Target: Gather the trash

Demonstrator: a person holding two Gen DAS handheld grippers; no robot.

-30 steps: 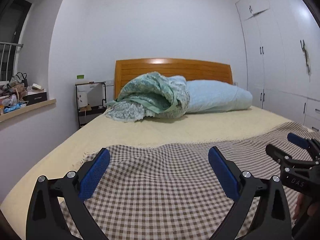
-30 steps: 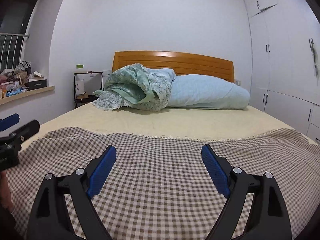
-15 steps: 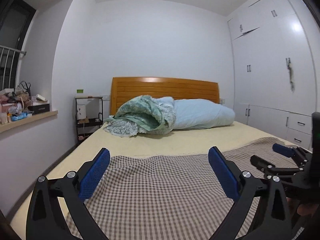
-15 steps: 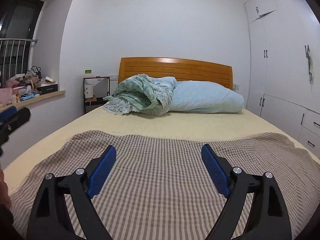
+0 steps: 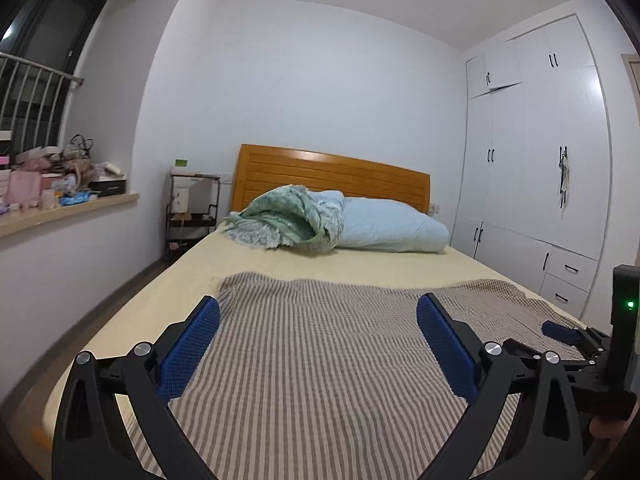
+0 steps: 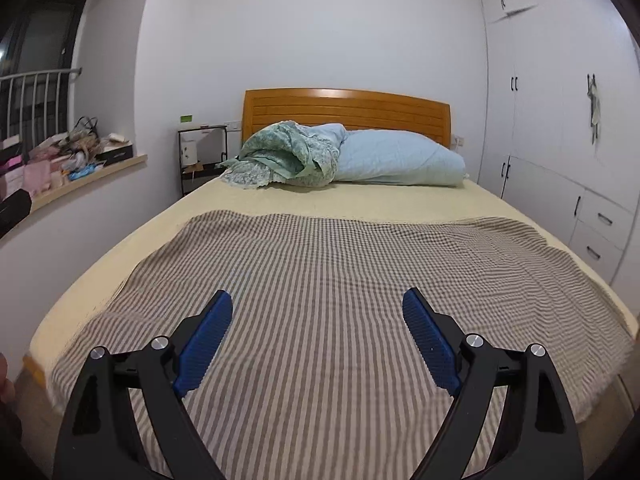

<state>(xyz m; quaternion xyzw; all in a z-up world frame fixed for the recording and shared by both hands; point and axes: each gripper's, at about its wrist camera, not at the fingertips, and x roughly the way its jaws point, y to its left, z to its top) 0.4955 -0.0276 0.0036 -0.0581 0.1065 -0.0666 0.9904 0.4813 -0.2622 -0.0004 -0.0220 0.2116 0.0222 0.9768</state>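
Observation:
No piece of trash stands out in either view. My left gripper (image 5: pixel 318 304) is open, its blue pads wide apart and empty, held above the foot of a bed over a brown checked blanket (image 5: pixel 320 360). My right gripper (image 6: pixel 317 296) is open too, with nothing between its pads, over the same blanket (image 6: pixel 340 264). In the left wrist view the right gripper (image 5: pixel 560 330) shows at the right edge, level with mine. A dark part of the left tool (image 6: pixel 12 208) pokes in at the left edge of the right wrist view.
A rumpled green quilt (image 6: pixel 288 154) and a pale blue pillow (image 6: pixel 400 158) lie by the wooden headboard (image 6: pixel 344 108). A cluttered windowsill (image 6: pixel 68 156) runs along the left wall. A black bedside rack (image 5: pixel 192 216) stands by the bed. White wardrobes (image 5: pixel 540 184) line the right.
Both grippers have drawn back from the headboard and risen, so the bed looks smaller and more of the room, ceiling and wardrobes shows. Both stay open and empty.

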